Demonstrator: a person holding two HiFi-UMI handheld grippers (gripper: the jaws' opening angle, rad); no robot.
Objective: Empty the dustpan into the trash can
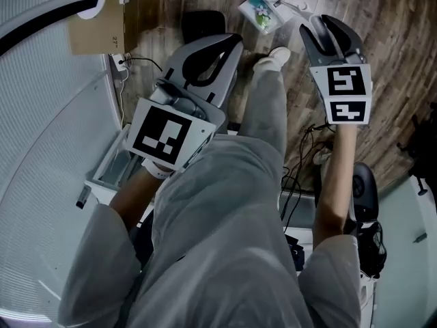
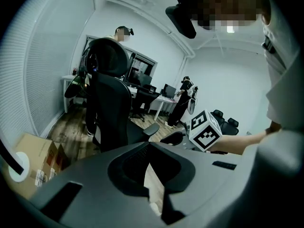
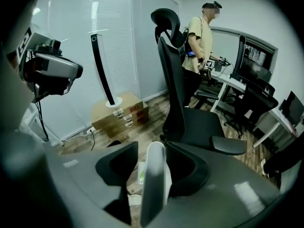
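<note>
Dustpan handle (image 3: 153, 184) stood between the parted fingers of the right gripper (image 1: 323, 22); the left gripper (image 1: 234, 41) was empty, its fingers tip to tip.

The white handle showed a gap on the side of the finger at that view's left. At its foot a green-and-white packet (image 1: 261, 11) lay on the wood floor (image 1: 396, 60); the pan itself could not be made out. A black chair (image 3: 190, 113) stood close ahead of the right gripper. To its left, a box (image 3: 118, 110) and a black pole (image 3: 102, 70) on a white ring base stood against the blinds (image 3: 71, 42). A person (image 3: 197, 42) stood by a table (image 3: 232, 82) behind. The wearer's leg (image 1: 266, 115) and shoe (image 1: 273, 57) lay between the two grippers. Cables (image 1: 300, 183) trailed at the right, and bare floor lay open beyond the right gripper.
</note>
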